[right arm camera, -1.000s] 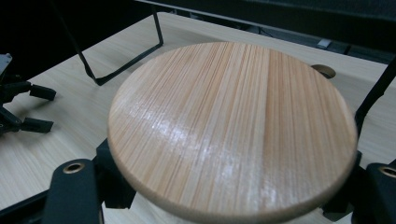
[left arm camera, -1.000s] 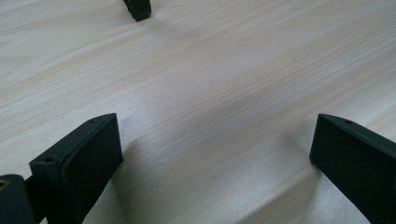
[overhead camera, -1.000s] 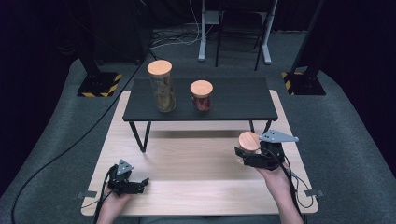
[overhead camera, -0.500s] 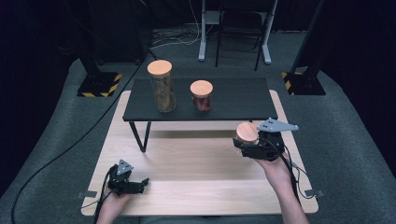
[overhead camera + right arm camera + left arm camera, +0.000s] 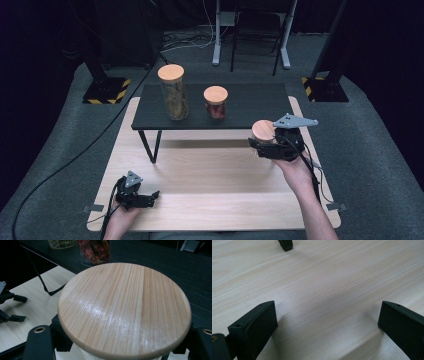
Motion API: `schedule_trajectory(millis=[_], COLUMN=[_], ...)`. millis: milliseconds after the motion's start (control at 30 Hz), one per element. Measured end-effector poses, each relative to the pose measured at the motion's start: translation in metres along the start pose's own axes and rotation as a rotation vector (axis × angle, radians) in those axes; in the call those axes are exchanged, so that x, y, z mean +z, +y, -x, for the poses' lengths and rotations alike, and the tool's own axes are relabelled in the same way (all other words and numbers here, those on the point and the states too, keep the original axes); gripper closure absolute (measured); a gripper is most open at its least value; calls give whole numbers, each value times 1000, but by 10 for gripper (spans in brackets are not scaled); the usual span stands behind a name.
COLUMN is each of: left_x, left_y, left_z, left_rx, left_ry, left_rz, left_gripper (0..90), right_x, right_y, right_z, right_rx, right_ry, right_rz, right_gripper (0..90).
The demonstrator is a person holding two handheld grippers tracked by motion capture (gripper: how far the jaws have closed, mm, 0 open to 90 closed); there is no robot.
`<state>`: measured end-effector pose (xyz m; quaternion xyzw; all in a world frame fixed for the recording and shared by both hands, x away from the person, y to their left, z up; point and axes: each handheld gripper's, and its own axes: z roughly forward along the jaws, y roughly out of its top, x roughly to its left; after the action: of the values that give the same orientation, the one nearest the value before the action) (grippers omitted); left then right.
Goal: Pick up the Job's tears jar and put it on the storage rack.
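Note:
My right gripper (image 5: 264, 146) is shut on a small jar with a round wooden lid (image 5: 263, 131), held above the right side of the light wooden table (image 5: 200, 170), just in front of the black shelf (image 5: 260, 102). In the right gripper view the lid (image 5: 125, 307) sits between the jaws, which clamp the jar below it. On the shelf stand a tall jar (image 5: 172, 92) with pale contents and a short jar (image 5: 216, 102) with red contents, both wooden-lidded. My left gripper (image 5: 150, 196) rests on the table at the near left, its jaws wide open over bare wood (image 5: 327, 315).
The shelf stands on thin black legs (image 5: 150, 145) over the table's far half. Stands with yellow-black striped bases (image 5: 105, 90) flank the table on the grey floor. A black cable (image 5: 65, 165) runs across the floor at left.
The right gripper has risen with the jar and moved a little farther toward the shelf's front edge. The left gripper has stayed where it was.

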<state>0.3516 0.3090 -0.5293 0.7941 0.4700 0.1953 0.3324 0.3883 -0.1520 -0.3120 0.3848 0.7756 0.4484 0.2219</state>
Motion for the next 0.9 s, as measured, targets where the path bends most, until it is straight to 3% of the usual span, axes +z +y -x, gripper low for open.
schedule_trajectory(millis=[533, 900], left_x=[0, 0], left_y=[0, 0], left_z=[0, 0], left_rx=[1, 1], left_ry=[-1, -2], left_rz=[0, 0], left_gripper=[20, 19], right_x=[4, 17], right_y=[31, 48], right_z=[9, 18], right_rx=[4, 20], right_ry=[-12, -33], right_rz=[4, 7], right_gripper=[251, 251])
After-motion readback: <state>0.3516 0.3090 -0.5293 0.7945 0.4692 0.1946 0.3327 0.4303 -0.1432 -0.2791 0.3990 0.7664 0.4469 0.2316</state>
